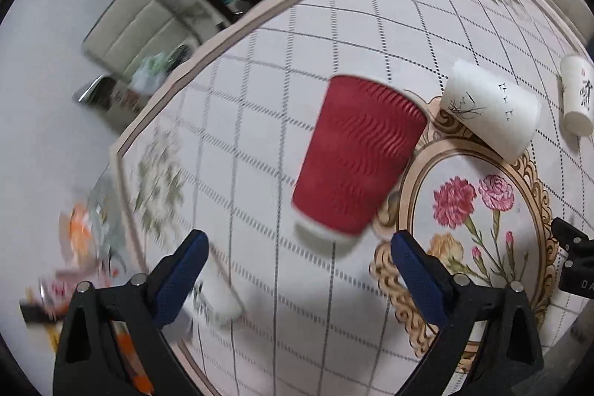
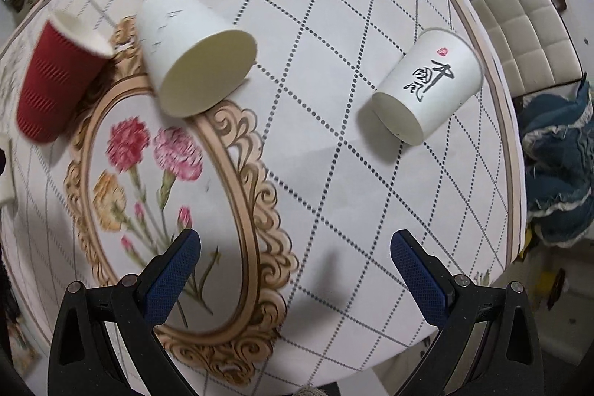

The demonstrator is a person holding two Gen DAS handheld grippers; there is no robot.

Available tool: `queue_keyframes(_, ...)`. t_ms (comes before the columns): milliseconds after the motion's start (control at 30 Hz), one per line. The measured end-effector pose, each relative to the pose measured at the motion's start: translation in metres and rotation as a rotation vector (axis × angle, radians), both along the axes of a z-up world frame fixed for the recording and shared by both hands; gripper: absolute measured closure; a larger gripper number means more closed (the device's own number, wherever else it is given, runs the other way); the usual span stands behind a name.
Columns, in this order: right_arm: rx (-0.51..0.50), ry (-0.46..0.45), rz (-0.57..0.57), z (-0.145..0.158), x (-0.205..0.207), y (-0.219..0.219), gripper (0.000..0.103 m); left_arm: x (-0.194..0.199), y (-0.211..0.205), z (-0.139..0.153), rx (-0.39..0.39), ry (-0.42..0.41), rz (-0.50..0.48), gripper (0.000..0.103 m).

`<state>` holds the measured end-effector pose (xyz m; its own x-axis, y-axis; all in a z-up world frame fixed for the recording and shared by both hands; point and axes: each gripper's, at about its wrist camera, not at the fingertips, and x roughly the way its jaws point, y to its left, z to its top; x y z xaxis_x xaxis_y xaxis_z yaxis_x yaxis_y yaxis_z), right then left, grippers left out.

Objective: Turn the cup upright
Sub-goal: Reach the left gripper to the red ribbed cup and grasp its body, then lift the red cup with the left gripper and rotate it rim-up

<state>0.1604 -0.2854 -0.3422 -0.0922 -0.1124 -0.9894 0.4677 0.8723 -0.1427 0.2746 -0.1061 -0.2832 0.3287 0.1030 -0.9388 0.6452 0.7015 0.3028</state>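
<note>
Clearly neither gripper holds anything: the left gripper (image 1: pixel 299 258) and right gripper (image 2: pixel 295 257) both hover with jaws spread wide over the counter (image 2: pixel 334 173). The red cup (image 1: pixel 356 154) seems to lie on its side ahead of the left gripper, likely the next target. Two white cups (image 2: pixel 196 51) (image 2: pixel 427 84) lie tipped too. Blur hides the red cup's rim, and another white cup (image 1: pixel 215 299) is half-hidden behind the left jaw.
</note>
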Motion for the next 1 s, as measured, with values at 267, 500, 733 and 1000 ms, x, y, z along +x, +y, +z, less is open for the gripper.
queue_keyframes(267, 0.001, 0.029, -0.052, -0.021, 0.018, -0.011, 0.0, 0.025, -0.033, -0.037, 0.03, 0.076, -0.143, 0.007)
queue_keyframes(500, -0.01, 0.046, -0.072, -0.028, 0.027, -0.02, 0.0, 0.035, -0.049, -0.064, 0.057, 0.113, -0.217, 0.03)
queue_keyframes(733, -0.033, 0.059, -0.088, -0.029, 0.032, -0.022, 0.0, 0.04, -0.051, -0.065, 0.038, 0.101, -0.219, 0.032)
queue_keyframes(1000, -0.042, 0.041, -0.069, -0.013, 0.027, -0.02, 0.0, 0.034, -0.029, -0.042, -0.013, 0.107, -0.082, 0.032)
